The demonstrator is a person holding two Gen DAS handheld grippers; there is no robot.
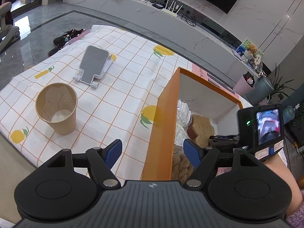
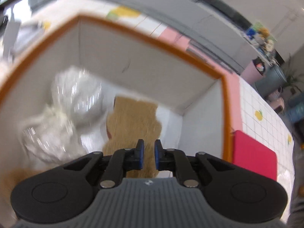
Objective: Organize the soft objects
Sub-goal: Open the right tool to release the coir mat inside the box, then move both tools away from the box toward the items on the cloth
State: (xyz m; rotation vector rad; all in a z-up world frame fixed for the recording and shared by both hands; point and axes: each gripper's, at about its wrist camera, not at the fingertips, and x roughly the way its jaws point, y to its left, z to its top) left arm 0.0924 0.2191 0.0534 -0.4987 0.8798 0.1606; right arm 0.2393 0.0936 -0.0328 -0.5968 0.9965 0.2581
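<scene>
**Right jaws nipping at the plush inside the orange box**

My right gripper [image 2: 148, 156] is down inside the orange box [image 2: 144, 36], its jaws drawn almost together with only a narrow slit left. Tan fur of the plush toy [image 2: 133, 117] shows in that slit, so I judge I have a pinch of pile, though the blur keeps me from being sure the pads truly bite. Beside the plush, on the left of the box floor, lies a crinkly clear plastic bag [image 2: 76, 95] holding something white.

My left gripper [image 1: 153, 153] hangs with jaws spread wide, straddling the near wall of the box without touching it as far as I can tell. Out on the checked lemon-print cloth [image 1: 123, 87] covering the bench stand a paper cup [image 1: 57, 108] and a grey phone stand [image 1: 95, 62], well apart from the box.

What worries me: a grip on fur alone is shallow, and the plush could slide free as soon as I lift. The plastic bag lies against the toy and may drag along. The box wall between my left jaws is light card; a careless nudge there could shove or tip the box.
</scene>
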